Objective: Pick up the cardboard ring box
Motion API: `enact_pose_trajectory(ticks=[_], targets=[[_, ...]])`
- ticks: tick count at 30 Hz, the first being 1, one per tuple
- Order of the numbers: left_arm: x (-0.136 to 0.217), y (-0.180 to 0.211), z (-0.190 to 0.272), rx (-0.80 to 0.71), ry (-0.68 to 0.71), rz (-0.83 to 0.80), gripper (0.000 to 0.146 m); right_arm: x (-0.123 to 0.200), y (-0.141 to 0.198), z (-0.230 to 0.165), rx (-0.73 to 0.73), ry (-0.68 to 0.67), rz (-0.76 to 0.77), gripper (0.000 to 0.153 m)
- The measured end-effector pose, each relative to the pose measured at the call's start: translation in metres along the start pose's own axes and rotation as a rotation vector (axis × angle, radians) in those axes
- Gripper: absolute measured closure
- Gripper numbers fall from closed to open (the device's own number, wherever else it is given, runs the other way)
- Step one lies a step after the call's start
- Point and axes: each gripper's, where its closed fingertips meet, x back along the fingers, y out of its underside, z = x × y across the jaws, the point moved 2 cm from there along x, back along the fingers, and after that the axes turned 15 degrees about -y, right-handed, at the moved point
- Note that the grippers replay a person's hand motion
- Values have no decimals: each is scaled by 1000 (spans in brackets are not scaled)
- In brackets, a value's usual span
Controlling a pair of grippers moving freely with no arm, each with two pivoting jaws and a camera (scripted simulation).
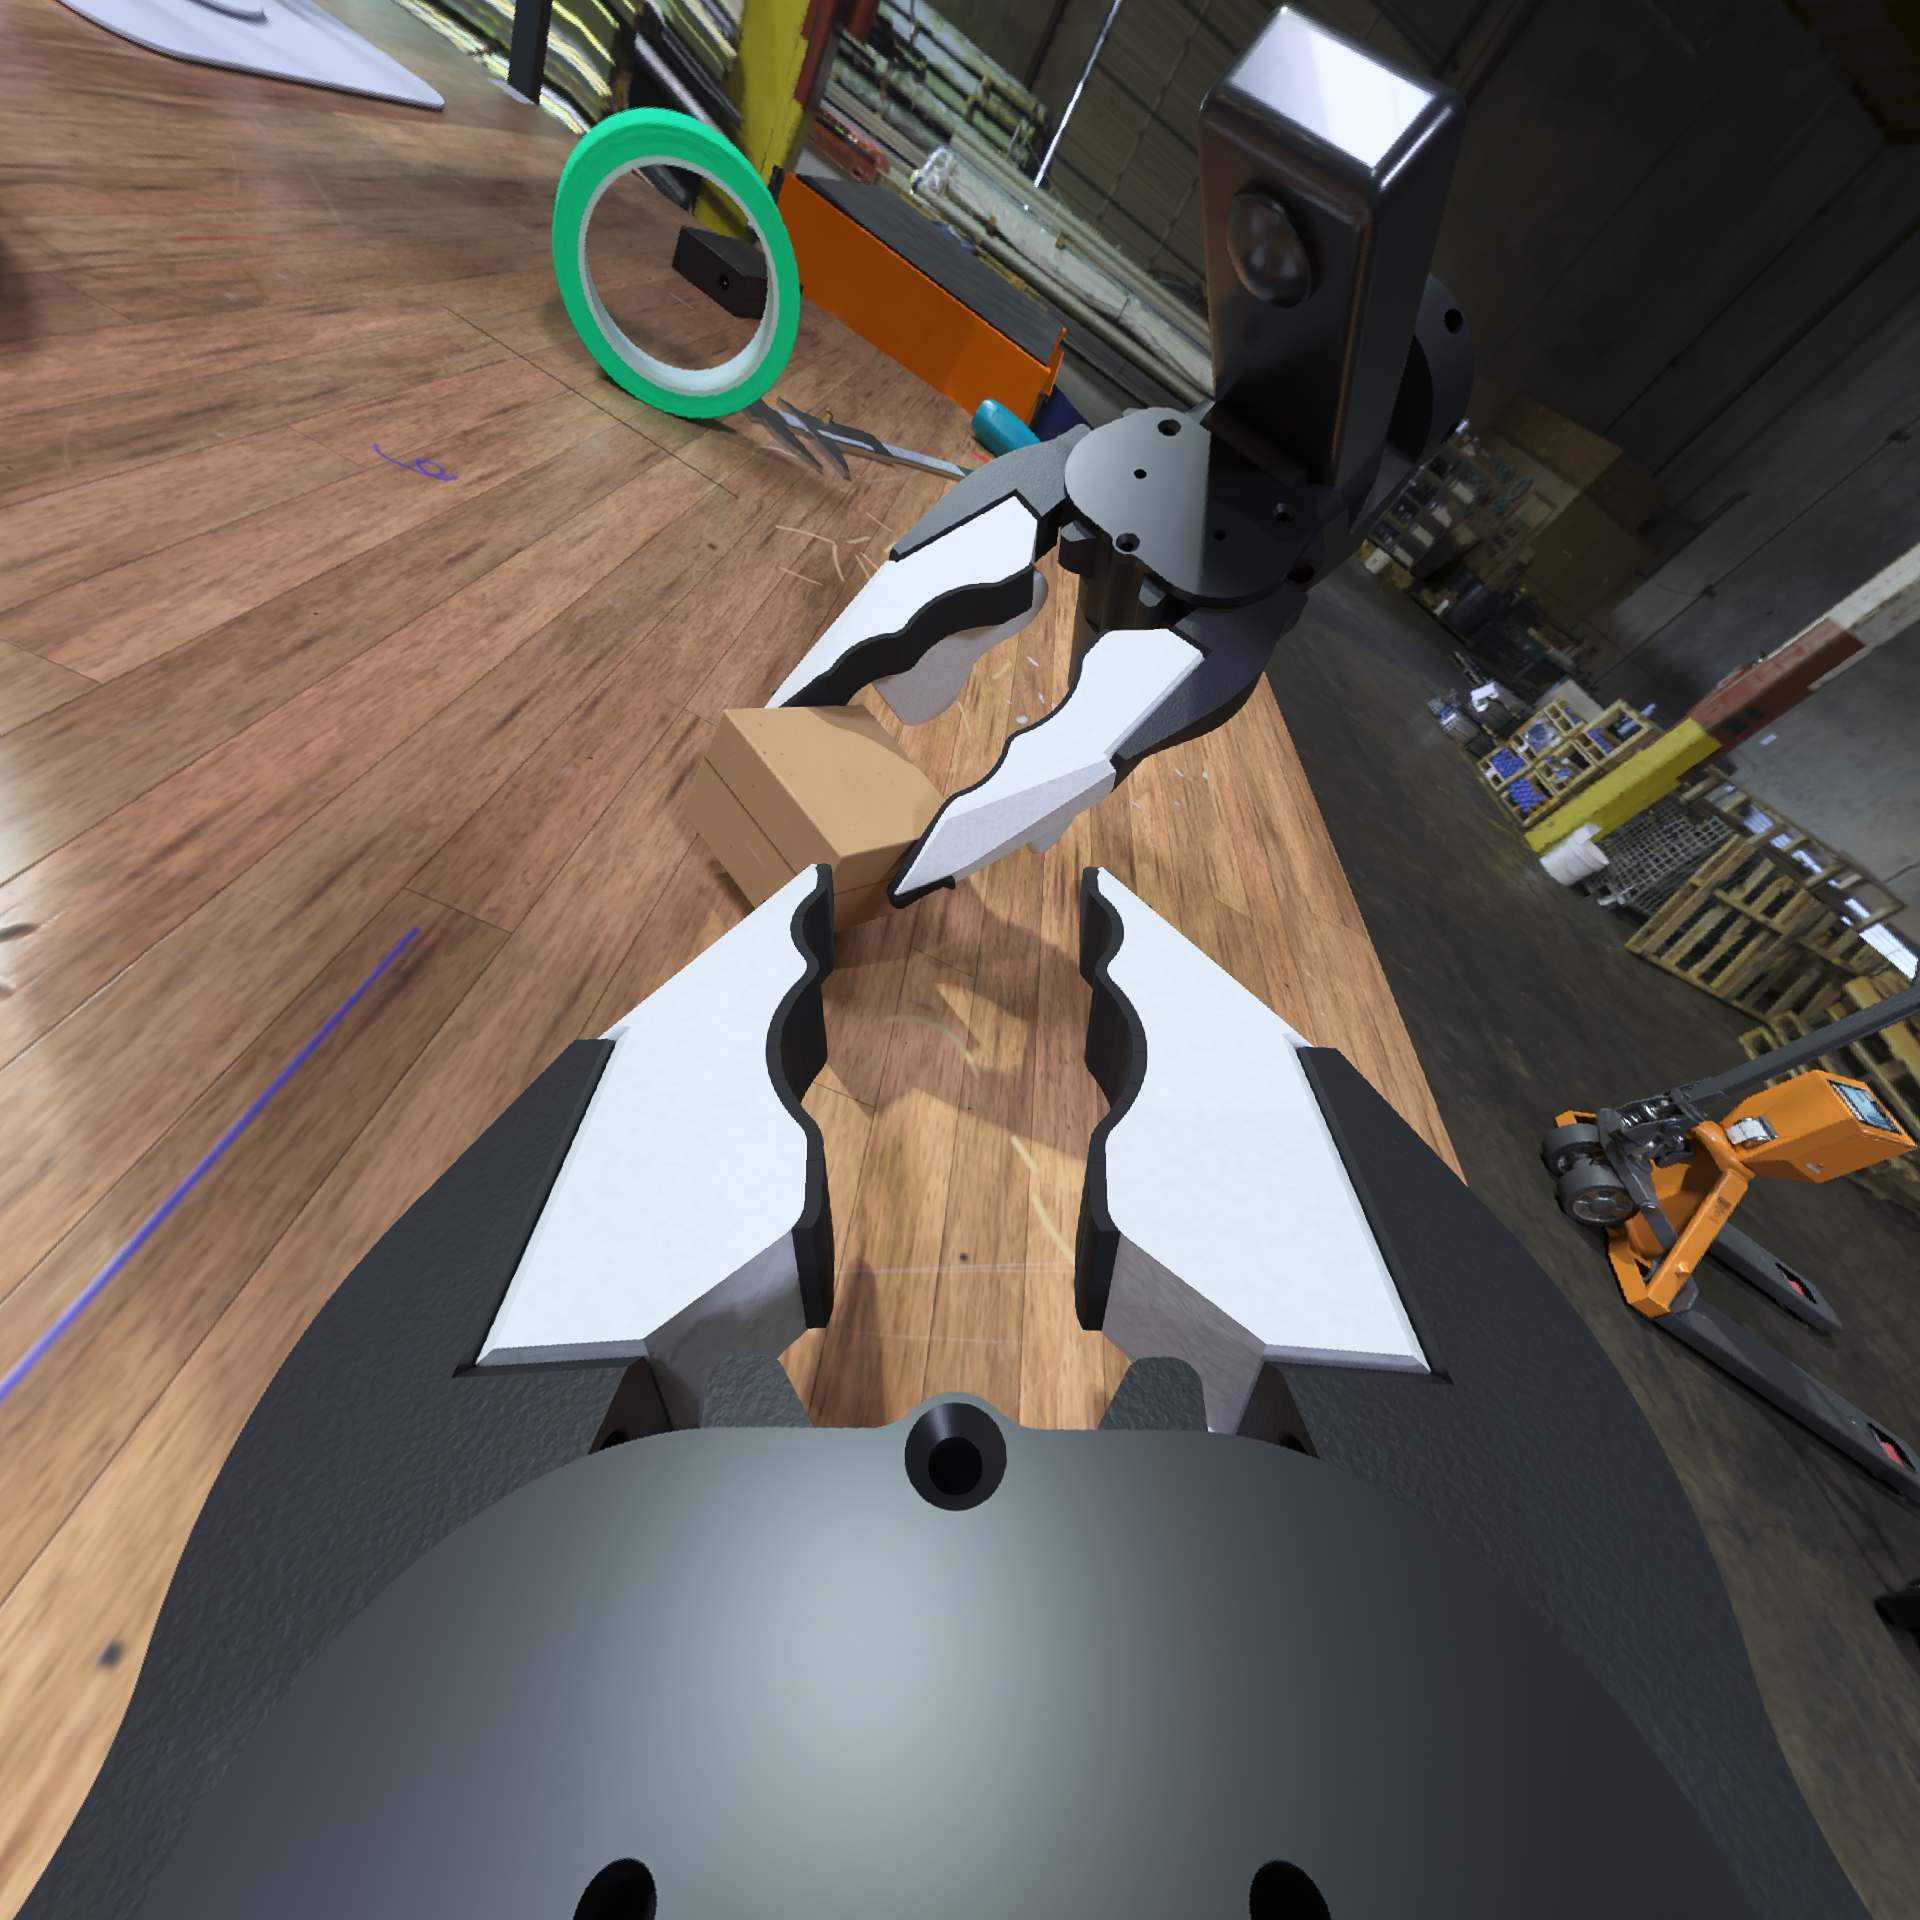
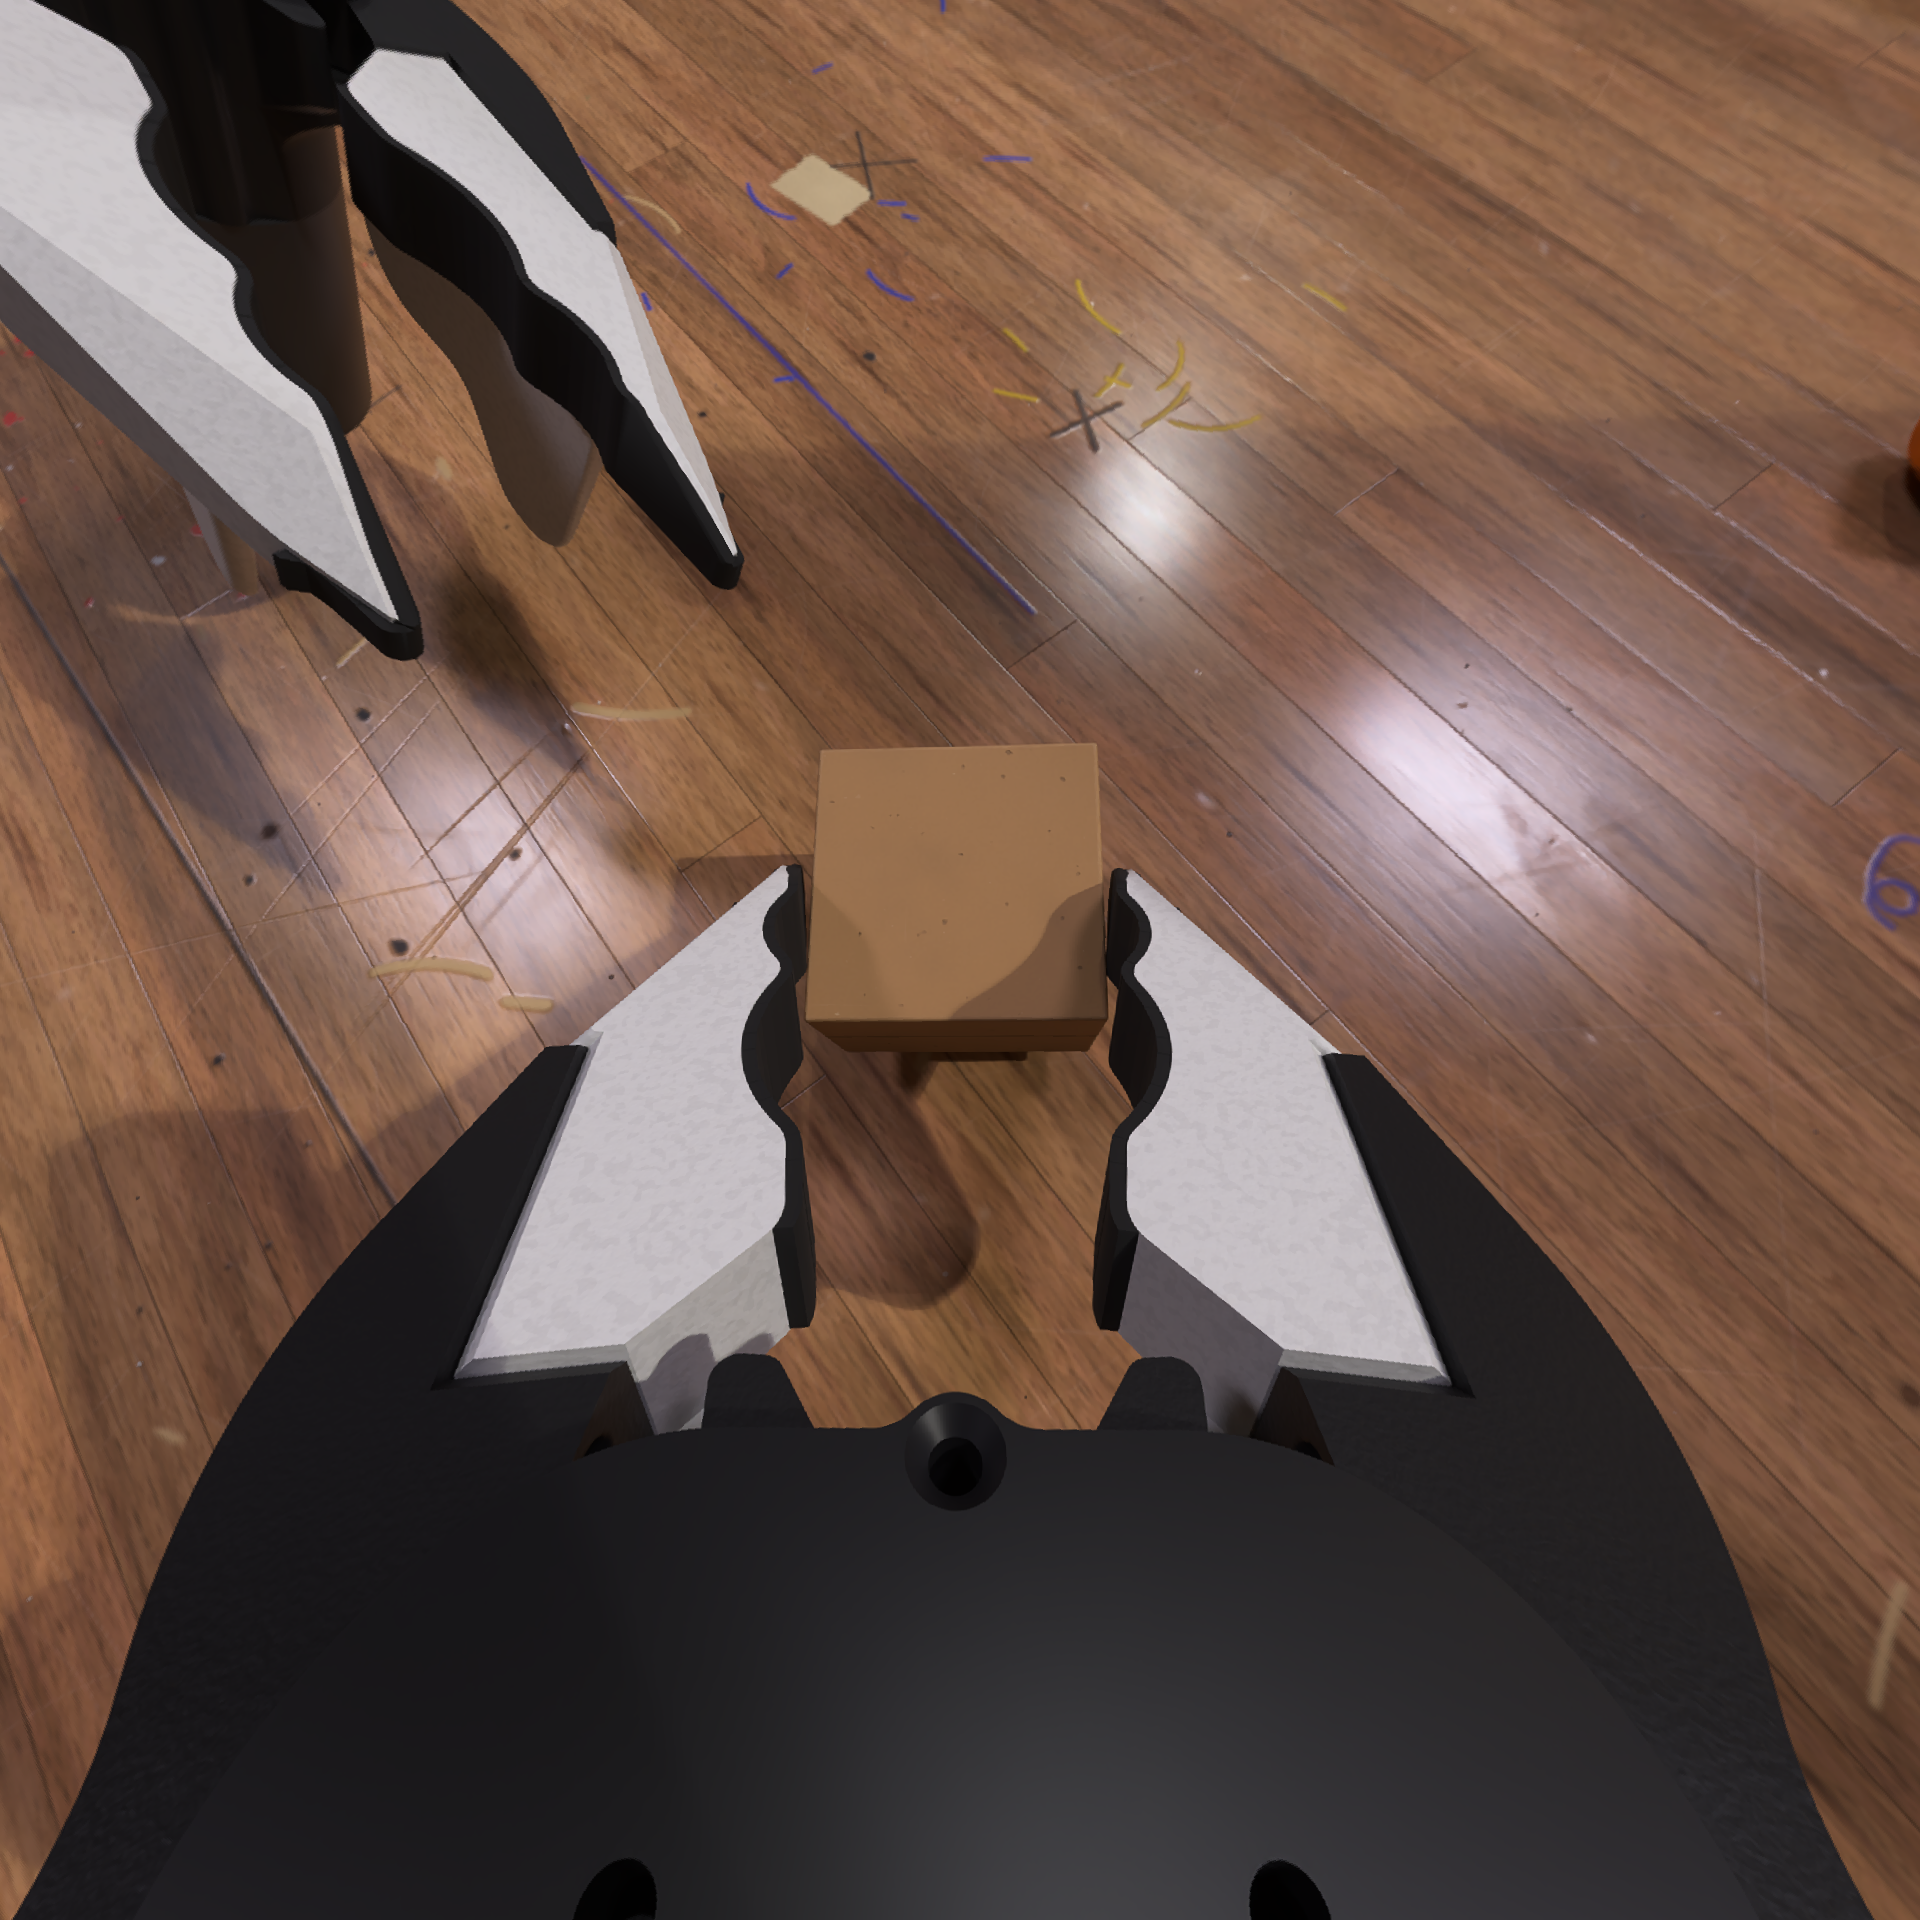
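- As the cardboard ring box (image 2: 956, 894) sits flat on the wooden desk (image 2: 1455, 644), the right gripper (image 2: 954, 883) straddles it from above, jaws wide, one finger at each side face; contact not discernible.
- Pose: right gripper pitched steeply down, box centred for a squeeze.
- Left gripper (image 1: 956, 878) hovers just beside the box, low and shallow, jaws wide, empty; probably standing clear.
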Motion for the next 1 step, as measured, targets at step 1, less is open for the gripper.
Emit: enact_pose_trajectory(ticks=[1], targets=[[0,0,0,2,0,-3,99,-1,1,0,-6,-3,-3,94]])
